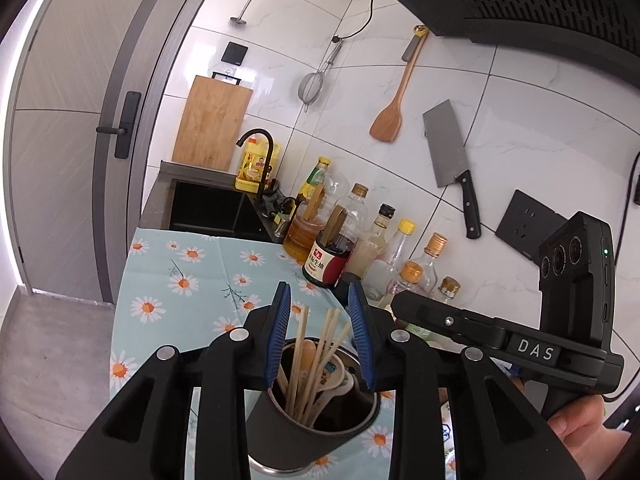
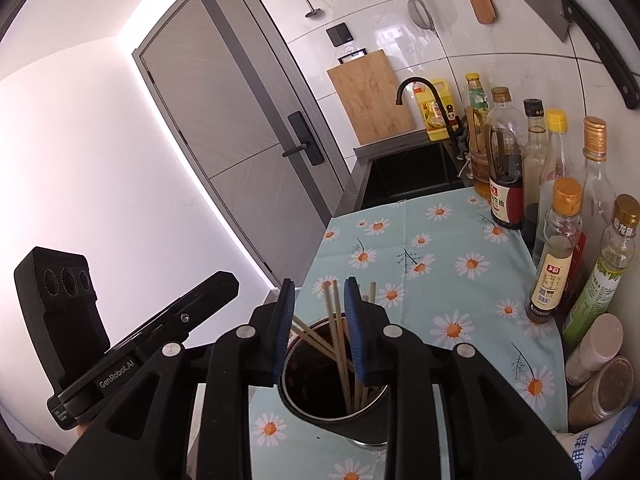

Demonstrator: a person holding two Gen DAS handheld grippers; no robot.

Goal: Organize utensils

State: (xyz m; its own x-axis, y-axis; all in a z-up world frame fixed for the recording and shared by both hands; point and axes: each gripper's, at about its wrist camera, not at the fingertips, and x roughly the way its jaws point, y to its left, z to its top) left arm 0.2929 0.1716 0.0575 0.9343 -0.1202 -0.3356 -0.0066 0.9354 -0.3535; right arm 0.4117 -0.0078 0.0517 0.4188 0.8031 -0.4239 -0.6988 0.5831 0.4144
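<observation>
A dark utensil cup stands on the daisy tablecloth. It holds several wooden chopsticks and white spoons. My left gripper is open above the cup, with the chopstick tops between its blue pads, not clamped. In the right wrist view the cup holds several chopsticks. My right gripper is open above the cup's rim, chopstick tops between its pads. The right gripper body shows in the left wrist view, and the left one in the right wrist view.
Bottles of oil and sauces line the wall on the right. A black sink with faucet lies beyond the cloth. A cutting board, strainer, wooden spatula and cleaver hang on the tiled wall. A grey door is at left.
</observation>
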